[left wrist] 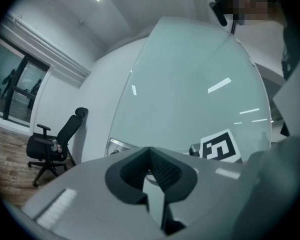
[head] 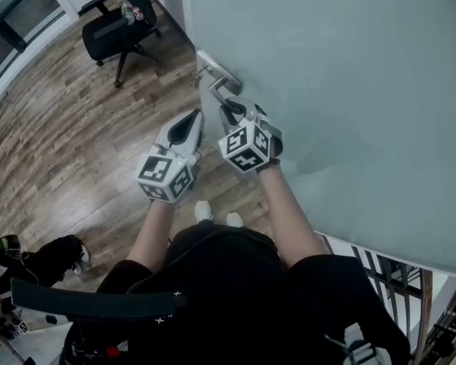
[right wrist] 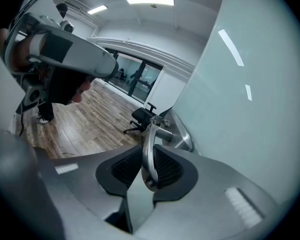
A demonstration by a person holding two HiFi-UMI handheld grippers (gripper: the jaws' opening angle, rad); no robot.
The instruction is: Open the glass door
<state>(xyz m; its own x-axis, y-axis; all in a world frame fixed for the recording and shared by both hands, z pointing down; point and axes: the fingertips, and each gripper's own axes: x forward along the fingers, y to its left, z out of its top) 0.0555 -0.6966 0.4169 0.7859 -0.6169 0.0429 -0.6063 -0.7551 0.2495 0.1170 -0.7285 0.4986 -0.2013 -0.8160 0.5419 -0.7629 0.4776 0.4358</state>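
Your right gripper is clamped on the lever handle, a slim curved bar of brushed silver metal. Its black ribbed pads press the bar from both sides. The handle springs from a rounded steel backplate on the near edge of the glass door, a smooth, frosted, pale green-grey pane filling the right of the scene.

Your left gripper holds nothing. Its dark pads meet at the tips, and it hangs just left of the right gripper, apart from the handle.

Each gripper has a matte grey shell. The marker cube on the right one carries bold black-and-white square patterns rather than letters.

The floor is brown wood-grain planking, and a black wheeled office chair stands far left.

Only the right gripper view shows the grip itself, along with dark-framed windows and ceiling light strips. From your head view the handle tip is partly covered by the gripper, but your white shoes show there.
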